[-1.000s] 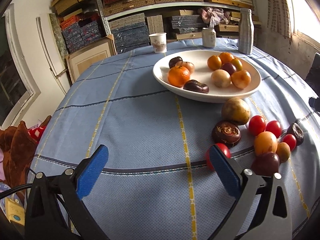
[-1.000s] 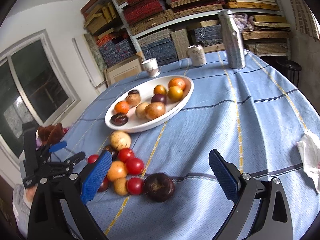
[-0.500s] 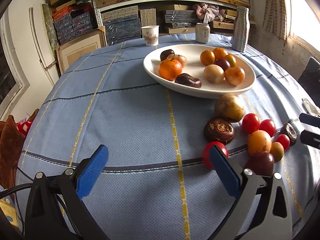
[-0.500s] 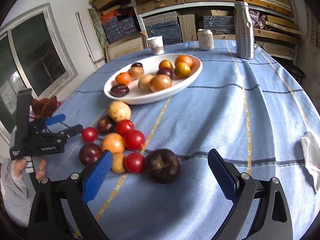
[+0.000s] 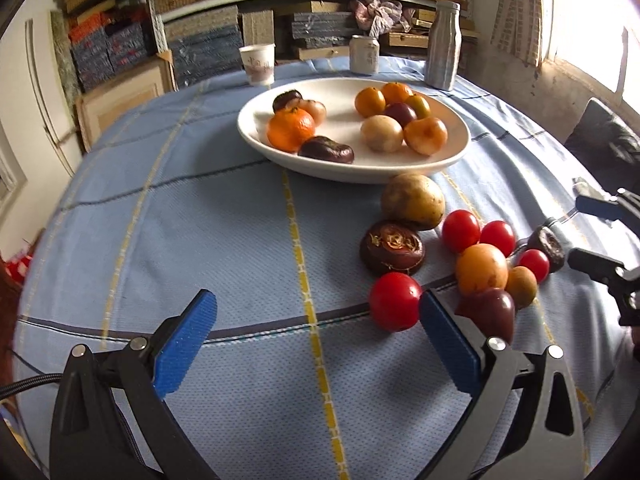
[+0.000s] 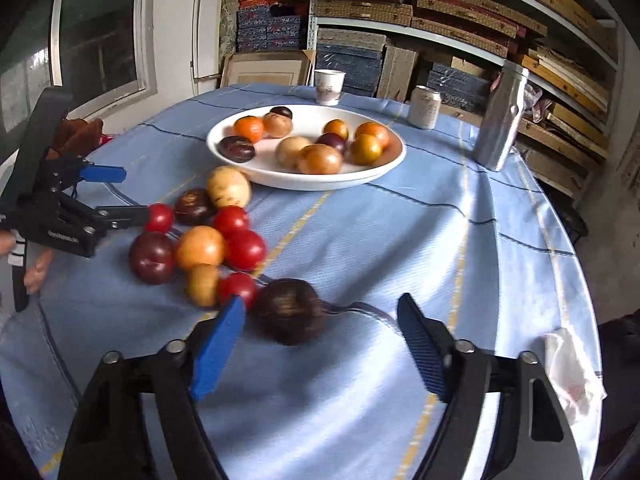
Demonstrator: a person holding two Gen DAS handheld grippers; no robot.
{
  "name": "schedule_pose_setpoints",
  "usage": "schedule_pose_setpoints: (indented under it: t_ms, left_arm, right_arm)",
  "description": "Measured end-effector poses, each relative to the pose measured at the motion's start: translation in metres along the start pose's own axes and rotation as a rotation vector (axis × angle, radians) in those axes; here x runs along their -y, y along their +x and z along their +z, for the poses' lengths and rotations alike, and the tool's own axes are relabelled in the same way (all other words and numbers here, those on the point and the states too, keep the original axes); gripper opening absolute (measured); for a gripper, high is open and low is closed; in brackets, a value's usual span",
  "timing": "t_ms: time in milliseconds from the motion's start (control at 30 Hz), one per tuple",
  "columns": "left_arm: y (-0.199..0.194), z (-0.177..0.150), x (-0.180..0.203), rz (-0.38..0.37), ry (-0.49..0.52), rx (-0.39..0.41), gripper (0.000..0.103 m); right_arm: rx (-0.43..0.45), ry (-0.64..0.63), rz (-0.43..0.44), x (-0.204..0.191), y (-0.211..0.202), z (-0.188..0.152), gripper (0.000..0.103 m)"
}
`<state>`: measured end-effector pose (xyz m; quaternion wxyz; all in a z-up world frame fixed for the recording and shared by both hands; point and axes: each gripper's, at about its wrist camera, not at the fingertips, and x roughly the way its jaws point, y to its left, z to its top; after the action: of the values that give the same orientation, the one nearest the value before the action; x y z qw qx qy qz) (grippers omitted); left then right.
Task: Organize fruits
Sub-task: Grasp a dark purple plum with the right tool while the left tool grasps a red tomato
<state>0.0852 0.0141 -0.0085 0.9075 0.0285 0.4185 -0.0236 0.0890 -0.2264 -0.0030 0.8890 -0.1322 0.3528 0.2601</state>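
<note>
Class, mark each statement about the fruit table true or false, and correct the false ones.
1. The white bowl holds several fruits. True.
2. The right gripper is clamped on a tomato. False: its jaws have just been closing, and a dark round fruit lies ahead of them, not gripped.
3. A paper cup stands beyond the bowl. True.
4. The left gripper holds an orange. False: it is open and empty.
5. The metal bottle lies on its side. False: it stands upright.

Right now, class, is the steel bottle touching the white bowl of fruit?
Apart. The right wrist view shows a clear strip of blue tablecloth between the steel bottle and the near rim of the white bowl.
</note>
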Motion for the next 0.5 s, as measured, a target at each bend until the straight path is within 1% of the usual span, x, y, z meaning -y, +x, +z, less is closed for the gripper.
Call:
schedule_pose_setpoints:
  t_ms: [33,100,133,167,200,267,333,367,400,433,467,500]
  left_arm:
    - [0.001,0.000,0.000,-0.015,-0.001,-0.005,0.099]
    - [0.002,0.000,0.004,-0.038,0.022,-0.004,0.099]
    - [0.001,0.000,0.009,-0.060,0.047,0.001,0.099]
    - [0.000,-0.001,0.014,-0.075,0.073,0.007,0.099]
    - [-0.001,-0.001,0.017,-0.075,0.091,0.013,0.098]
    - [-0.002,-0.001,0.019,-0.074,0.114,0.022,0.098]
    - [0.001,0.001,0.018,-0.073,0.120,0.011,0.098]
    - [0.006,0.002,0.015,-0.081,0.111,-0.003,0.097]
    - [0.008,0.004,0.012,-0.095,0.101,-0.013,0.095]
    - [0.011,0.004,0.010,-0.128,0.093,-0.023,0.083]
    - [0.011,0.005,0.010,-0.178,0.088,-0.028,0.076]
    - [0.011,0.005,0.010,-0.211,0.090,-0.028,0.065]
  right_arm:
    - [-0.016,-0.003,0.026,0.002,0.003,-0.001,0.070]
    - [-0.059,-0.024,0.044,-0.001,0.011,-0.001,0.059]
    - [-0.073,-0.044,0.053,-0.004,0.014,-0.001,0.057]
    - [-0.080,-0.059,0.057,-0.008,0.017,0.000,0.055]
    - [-0.091,-0.080,0.060,-0.011,0.020,0.001,0.055]
    - [-0.113,-0.098,0.064,-0.015,0.026,0.001,0.054]
    - [-0.131,-0.094,0.081,-0.015,0.031,0.001,0.052]
    - [-0.132,-0.088,0.089,-0.014,0.031,0.001,0.050]
    - [-0.135,-0.079,0.101,-0.012,0.032,0.002,0.045]
    - [-0.137,-0.076,0.106,-0.012,0.032,0.002,0.043]
    - [-0.138,-0.072,0.110,-0.013,0.033,0.003,0.043]
    - [-0.137,-0.070,0.111,-0.013,0.033,0.003,0.043]
